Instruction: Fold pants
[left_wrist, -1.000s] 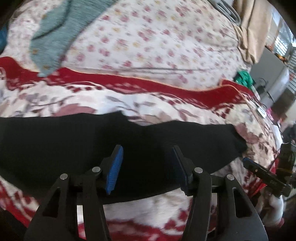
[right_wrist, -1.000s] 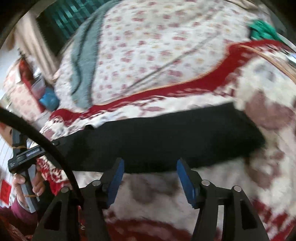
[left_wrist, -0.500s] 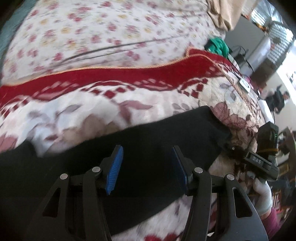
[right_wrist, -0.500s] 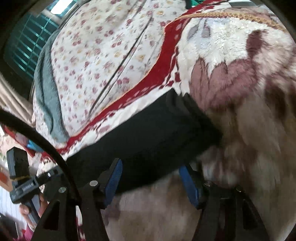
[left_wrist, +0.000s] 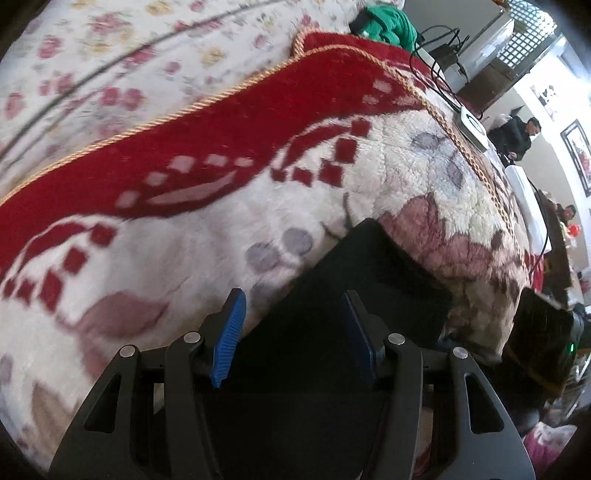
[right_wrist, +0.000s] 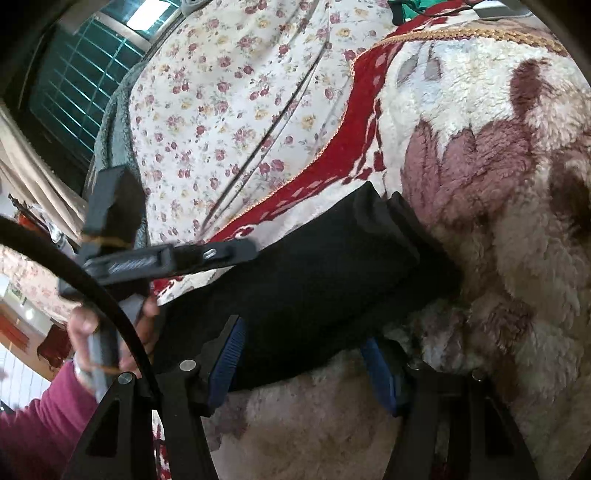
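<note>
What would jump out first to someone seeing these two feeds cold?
The black pants lie across the fleecy red-and-cream blanket, one end filling the gap of the open left gripper. The open right gripper sits at the pants' near edge, with a floral sheet behind.

Both wrist cameras are sitting low and close over the bed's fleece blanket (left_wrist: 424, 177), each looking forward between its own tongs. Both are sharing the black pants (left_wrist: 369, 280) (right_wrist: 325, 266); the right view is also catching the left tongs (right_wrist: 166, 258).
</note>
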